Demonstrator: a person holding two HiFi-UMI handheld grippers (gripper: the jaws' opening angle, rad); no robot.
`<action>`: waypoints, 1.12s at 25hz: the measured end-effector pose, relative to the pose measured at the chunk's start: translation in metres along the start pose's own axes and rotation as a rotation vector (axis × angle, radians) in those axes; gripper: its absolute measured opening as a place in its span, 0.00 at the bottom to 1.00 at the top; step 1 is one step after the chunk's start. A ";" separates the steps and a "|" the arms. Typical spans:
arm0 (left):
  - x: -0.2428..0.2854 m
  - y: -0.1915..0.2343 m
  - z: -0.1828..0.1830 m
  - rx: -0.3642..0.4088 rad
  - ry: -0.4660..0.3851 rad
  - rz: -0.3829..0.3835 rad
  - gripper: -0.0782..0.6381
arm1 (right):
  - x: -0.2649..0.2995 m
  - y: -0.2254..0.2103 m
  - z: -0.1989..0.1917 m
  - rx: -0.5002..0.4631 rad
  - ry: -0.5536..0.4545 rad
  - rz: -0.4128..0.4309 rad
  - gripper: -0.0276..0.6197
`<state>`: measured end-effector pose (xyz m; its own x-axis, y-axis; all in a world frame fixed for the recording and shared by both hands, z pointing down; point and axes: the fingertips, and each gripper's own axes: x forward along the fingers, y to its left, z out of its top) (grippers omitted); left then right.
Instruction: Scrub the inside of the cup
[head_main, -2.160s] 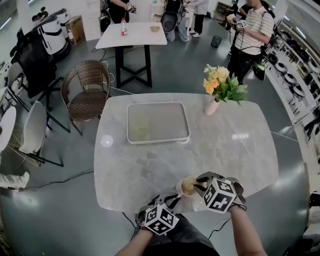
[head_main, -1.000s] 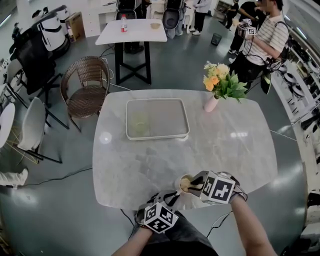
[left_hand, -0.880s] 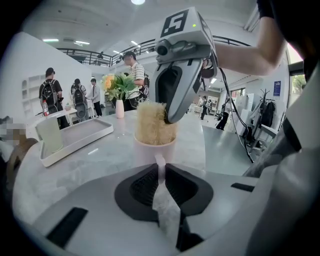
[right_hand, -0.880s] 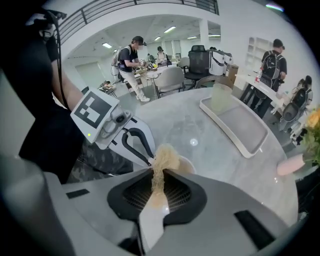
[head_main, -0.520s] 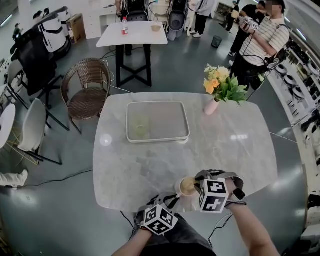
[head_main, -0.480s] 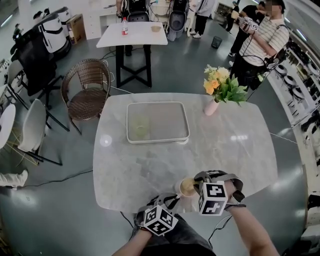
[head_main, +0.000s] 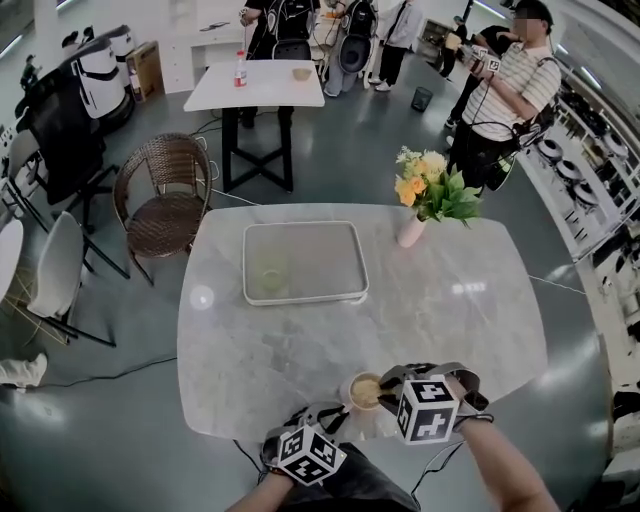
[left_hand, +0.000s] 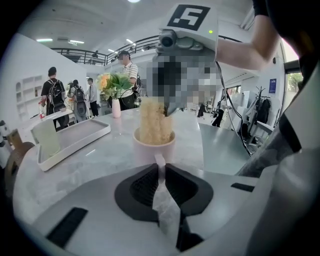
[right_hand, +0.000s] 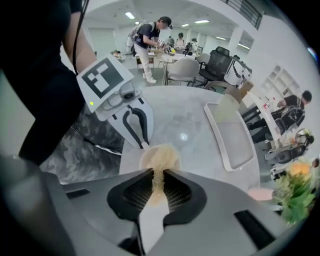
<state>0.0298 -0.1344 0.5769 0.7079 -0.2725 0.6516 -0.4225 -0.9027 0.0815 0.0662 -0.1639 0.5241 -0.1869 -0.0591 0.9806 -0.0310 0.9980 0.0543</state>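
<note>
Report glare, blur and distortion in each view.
Head view: fisheye curves the grey marble table, glare spots on it. Left gripper view: dark vignette, mosaic patch above the pale pink cup. Right gripper view: same vignette, yellow flowers blurred at the edge.

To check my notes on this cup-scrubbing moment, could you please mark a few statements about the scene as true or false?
1. The right claw grips a yellowish scrubber that reaches into the cup. True.
2. The left claw is open and empty. False: it is shut on the cup's handle.
3. The cup stands inside the tray. False: it stands on the bare table near the front edge, apart from the tray.
4. A vase of flowers stands on the table, right of the tray in the head view. True.
5. The tray is empty. False: a pale green tumbler stands in it.
</note>
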 end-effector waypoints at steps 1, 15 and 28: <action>0.000 -0.001 0.000 0.001 0.000 -0.003 0.18 | 0.004 -0.005 -0.001 -0.040 0.037 -0.036 0.14; -0.004 -0.002 -0.003 -0.005 0.005 -0.011 0.18 | 0.068 0.003 0.005 -0.080 0.146 0.022 0.14; -0.002 -0.002 -0.001 0.004 -0.004 0.011 0.18 | 0.010 0.000 0.008 0.347 -0.130 0.152 0.14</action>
<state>0.0286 -0.1322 0.5759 0.7054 -0.2834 0.6497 -0.4277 -0.9011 0.0713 0.0566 -0.1647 0.5326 -0.3371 0.0641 0.9393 -0.3187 0.9310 -0.1779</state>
